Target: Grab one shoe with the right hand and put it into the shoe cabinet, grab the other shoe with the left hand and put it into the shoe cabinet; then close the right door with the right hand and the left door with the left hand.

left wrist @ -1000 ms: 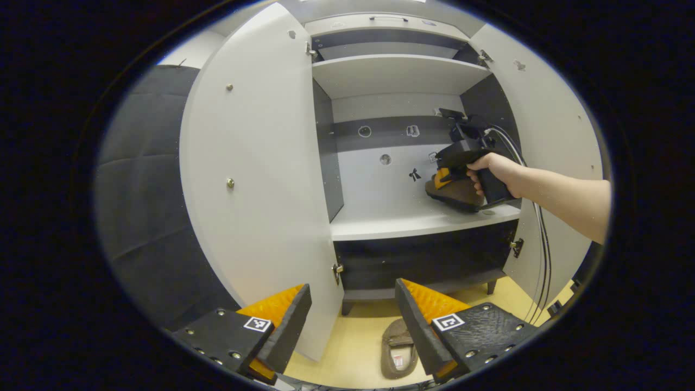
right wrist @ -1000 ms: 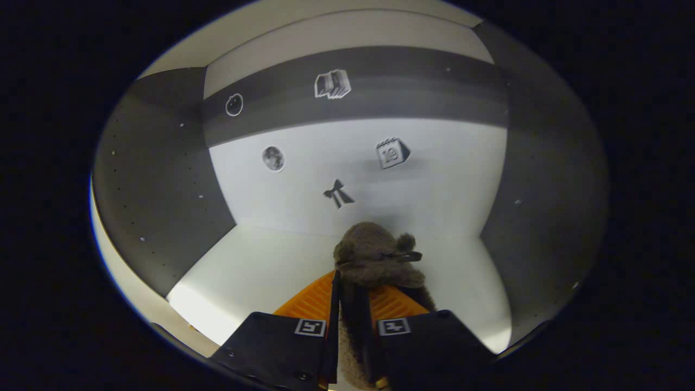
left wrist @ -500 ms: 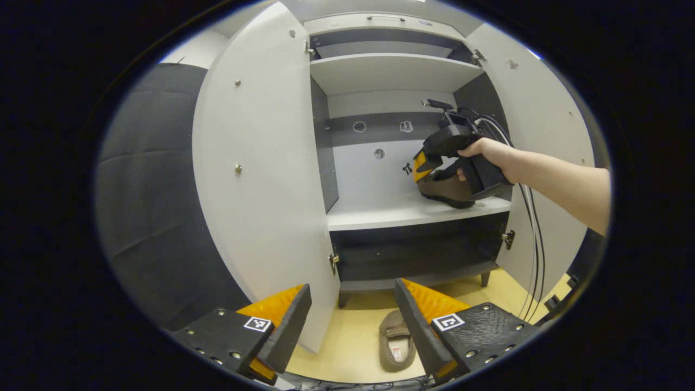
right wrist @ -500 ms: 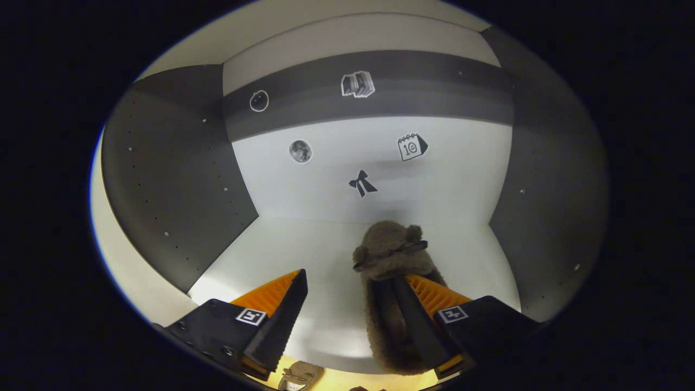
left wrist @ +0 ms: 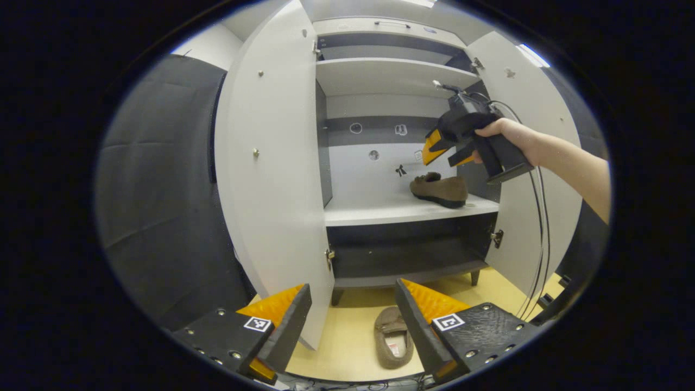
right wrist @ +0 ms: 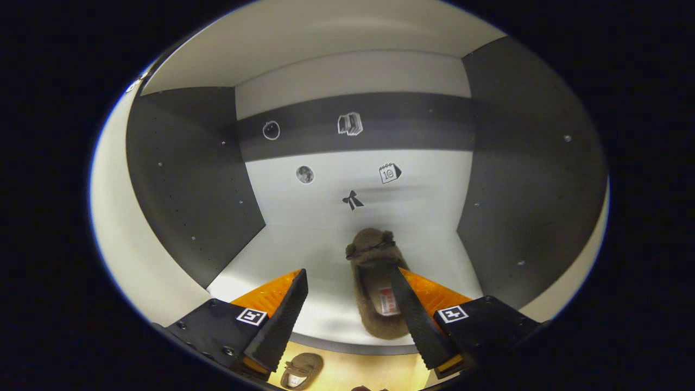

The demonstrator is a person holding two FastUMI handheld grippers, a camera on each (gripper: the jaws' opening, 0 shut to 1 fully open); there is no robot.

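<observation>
1. One shoe (left wrist: pixel 438 189) is lying on the right of the shoe cabinet (left wrist: pixel 404 212) shelf, released.
2. The right gripper (left wrist: pixel 446 149) is being held above it, fingers spread wide, empty.
3. The left gripper (left wrist: pixel 353 317), wide open and empty, is being held above the other shoe (left wrist: pixel 393 343), which is lying on the floor.
4. Both doors are standing open.

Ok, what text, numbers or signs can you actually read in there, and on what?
"10": on the calendar sticker on the cabinet's back wall.
Other stickers there, bow, books, moon, round outline: pictures, no words.
Insole label of the shoe on the shelf: blurred.
Insole label of the shoe on the floor: too small.
</observation>
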